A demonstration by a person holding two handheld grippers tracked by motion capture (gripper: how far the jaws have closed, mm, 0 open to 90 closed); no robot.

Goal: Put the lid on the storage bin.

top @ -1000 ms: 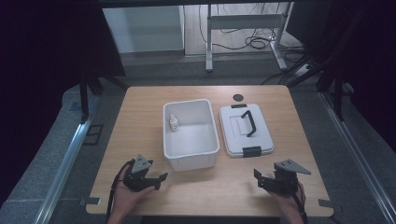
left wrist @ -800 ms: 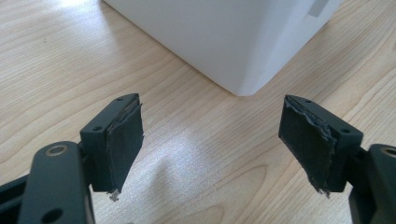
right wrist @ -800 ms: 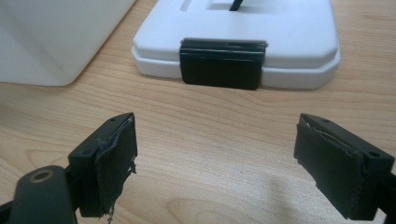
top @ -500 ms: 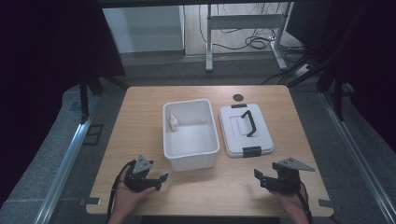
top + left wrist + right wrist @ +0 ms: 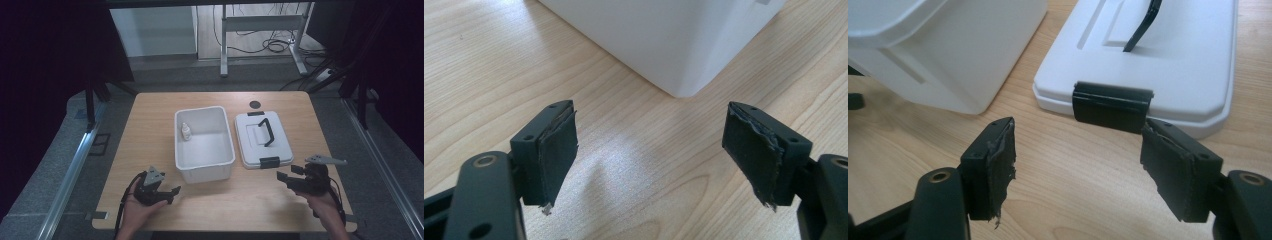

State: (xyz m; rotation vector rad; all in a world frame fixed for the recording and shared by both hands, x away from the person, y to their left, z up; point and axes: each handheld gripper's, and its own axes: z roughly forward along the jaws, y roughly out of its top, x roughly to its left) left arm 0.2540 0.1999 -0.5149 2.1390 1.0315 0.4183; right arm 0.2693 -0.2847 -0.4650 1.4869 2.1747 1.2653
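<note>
Since the earlier frames the right gripper (image 5: pixel 286 178) is seen lifted a little off the counter (image 5: pixel 150 130) and brought toward the lid (image 5: pixel 252 145), and its jaws have just been closing partway with nothing between them. The left gripper (image 5: pixel 172 192) is unchanged.

The lid is laid flat on the counter just beside the right wall of the open white bin (image 5: pixel 204 162), its black handle (image 5: pixel 266 131) on top and a black latch (image 5: pixel 269 162) at its near edge. In the right gripper view that latch (image 5: pixel 1111 106) is found just beyond the fingertips, close to the right pad, but not yet between them. The right gripper is partly open and empty.

A small white bottle (image 5: pixel 185 132) is stood inside the bin against its left wall. Beyond the lid a dark round disc (image 5: pixel 255 104) is set on the counter.

The left gripper is held wide open and empty near the bin's front left corner (image 5: pixel 679 90), with bare wood between its pads.

The step in hand is judged to be the approach to the lid. For the next move the right gripper would need to be carried forward over the lid's near edge or handle and closed there, so that the lid can be lifted across onto the bin, perhaps steadied by the left gripper.
</note>
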